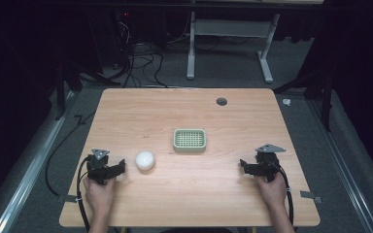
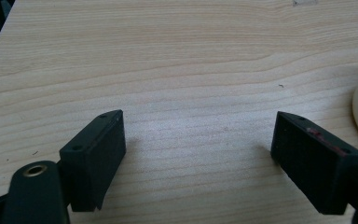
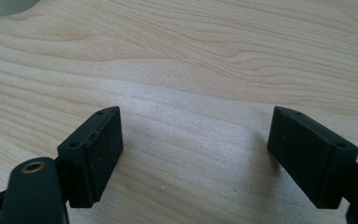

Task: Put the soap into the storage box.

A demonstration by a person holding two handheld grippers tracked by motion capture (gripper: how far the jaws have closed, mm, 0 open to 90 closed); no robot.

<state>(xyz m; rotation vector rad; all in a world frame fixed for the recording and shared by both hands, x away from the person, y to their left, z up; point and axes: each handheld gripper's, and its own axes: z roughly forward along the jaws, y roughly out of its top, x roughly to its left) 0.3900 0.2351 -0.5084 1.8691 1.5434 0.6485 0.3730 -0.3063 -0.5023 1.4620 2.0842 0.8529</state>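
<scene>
On the counter (image 1: 189, 107) my left tool (image 1: 119, 167) sits near the front left, with the ball (image 1: 145, 160) just beside it on its right. The slotted dish (image 1: 190, 140) lies near the middle, behind and to the right of the ball. My right tool (image 1: 244, 165) rests at the front right, well apart from the dish. A round hole (image 1: 221, 101) sits near the far edge, behind the dish.

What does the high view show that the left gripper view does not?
The high view alone has the pale green slotted soap tray, both hands and the right tongs. The left gripper view alone has a close look at the left tongs, jaws wide apart over bare wood. Both share the round white soap and the light wooden table.
</scene>
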